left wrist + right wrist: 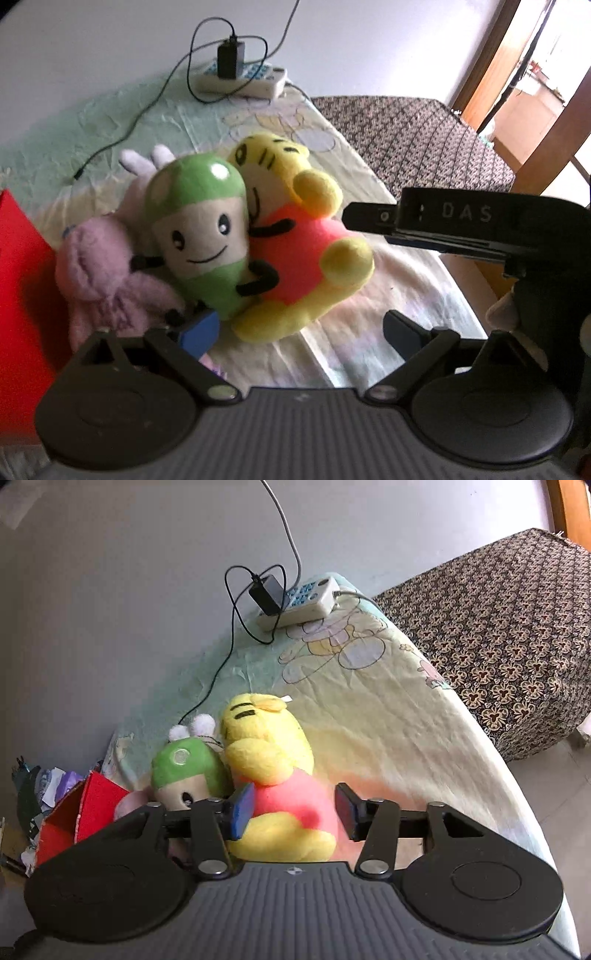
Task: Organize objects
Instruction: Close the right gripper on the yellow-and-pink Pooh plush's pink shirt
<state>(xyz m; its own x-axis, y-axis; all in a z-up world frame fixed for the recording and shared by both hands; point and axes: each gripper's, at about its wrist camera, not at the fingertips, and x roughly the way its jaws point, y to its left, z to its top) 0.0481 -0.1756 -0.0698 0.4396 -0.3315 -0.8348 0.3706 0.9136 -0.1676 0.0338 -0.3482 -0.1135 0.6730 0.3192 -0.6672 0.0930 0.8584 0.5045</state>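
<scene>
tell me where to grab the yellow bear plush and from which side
Grip the yellow bear plush across its pink belly, coming from its free right side in the right wrist view. The green plush presses against its other side, and the belly is the widest soft part, already between the right gripper pads.

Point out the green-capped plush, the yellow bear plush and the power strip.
green-capped plush (199,236): left wrist view, on its face.
yellow bear plush (266,746): right wrist view, on its head.
power strip (314,607): right wrist view, on its white casing.

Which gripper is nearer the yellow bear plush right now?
Right. The right gripper straddles the yellow bear plush, its jaws open on either side of the pink belly. The left gripper is open just in front of the bear, not around it.
</scene>
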